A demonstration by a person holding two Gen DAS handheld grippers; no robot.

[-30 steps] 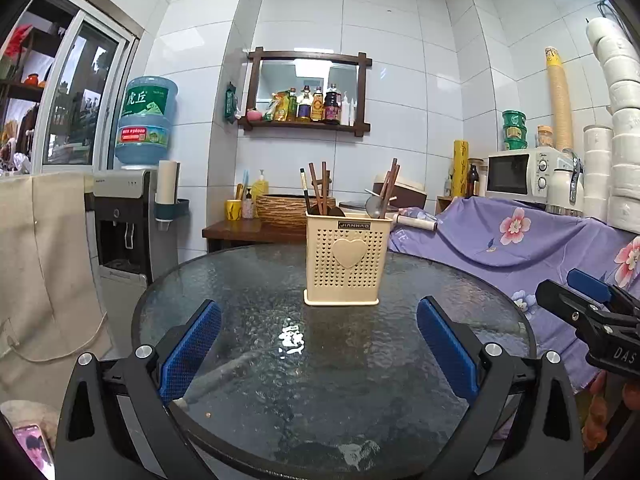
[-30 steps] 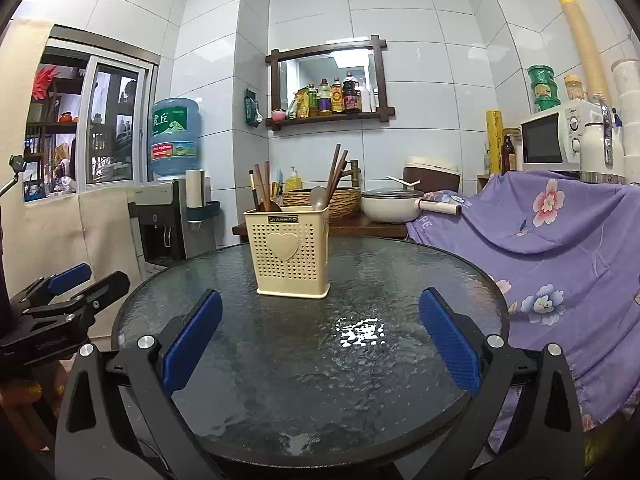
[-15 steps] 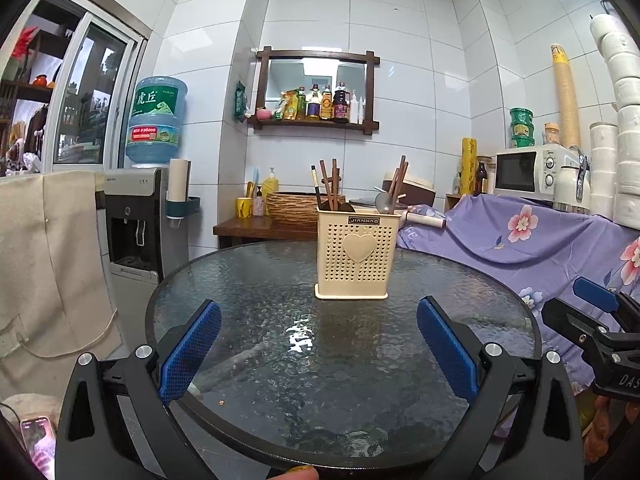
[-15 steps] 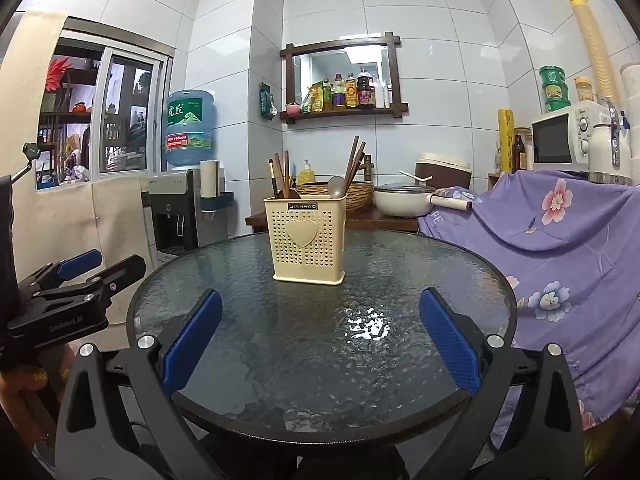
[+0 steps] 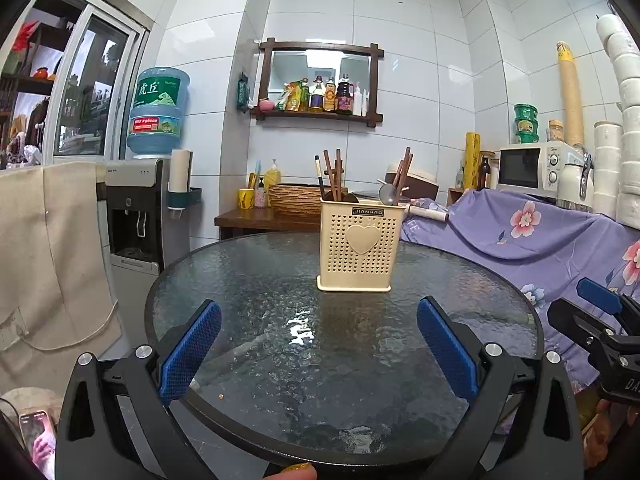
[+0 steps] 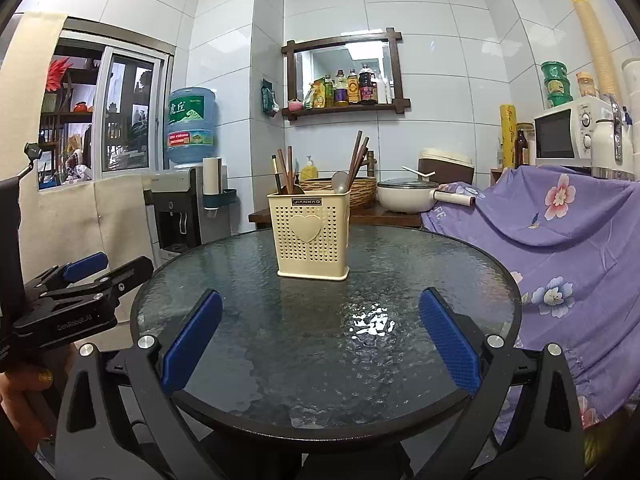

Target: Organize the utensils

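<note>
Cream plastic utensil box w/ heart upright near middle of round dark glass table.
Brown chopsticks & metal spoon inside. Left gripper & right gripper both wide apart, holding nothing, at near edge.

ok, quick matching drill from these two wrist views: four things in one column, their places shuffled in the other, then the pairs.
Things:
1. utensil holder
2. sauce bottles
3. water jug
4. microwave

Places:
A. on top of the water dispenser
B. on the round glass table
C. far right, behind the purple flowered cloth
D. on the wooden wall shelf

Pairs: 1-B, 2-D, 3-A, 4-C
</note>
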